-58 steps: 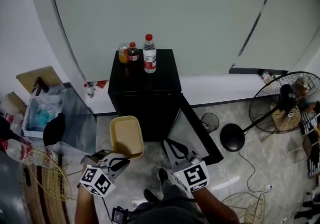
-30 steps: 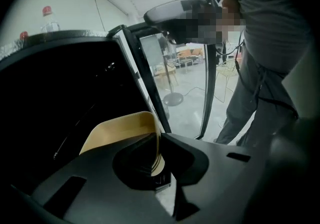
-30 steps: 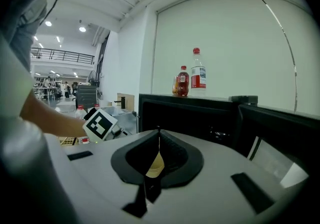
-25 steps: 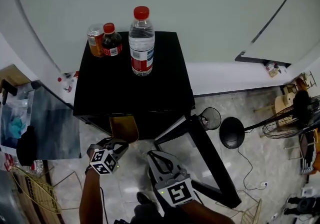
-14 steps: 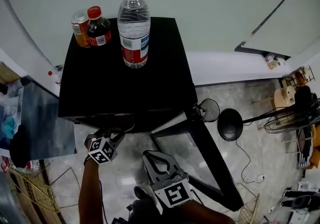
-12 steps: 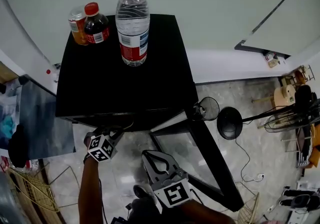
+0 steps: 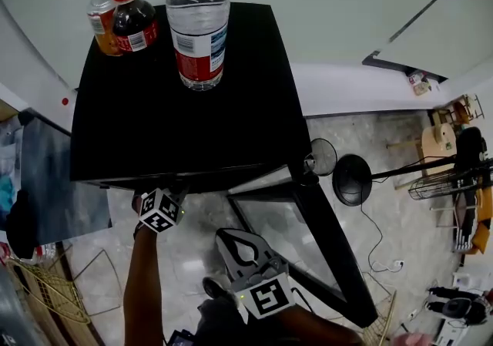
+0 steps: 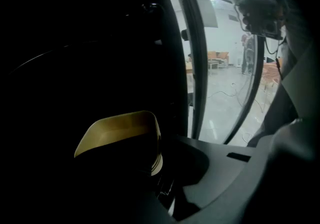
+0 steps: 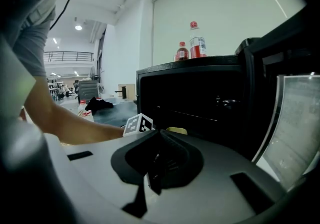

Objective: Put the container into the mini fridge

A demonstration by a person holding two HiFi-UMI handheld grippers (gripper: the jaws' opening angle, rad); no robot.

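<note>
gripped container [image 8: 120, 130] by its rim, left gripper [image 8: 156, 165] jaws clamped on it, at dark mouth of mini fridge [image 7: 185, 129]. held right gripper [image 9: 155, 168] empty, jaws together, beside open door [image 7: 308, 236]. called for level carry, firm support underneath before release.

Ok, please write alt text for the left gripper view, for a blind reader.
The left gripper grips the rim of a tan container, held against the dark interior of the mini fridge. The open glass door stands at right, a bright room behind it.
</note>
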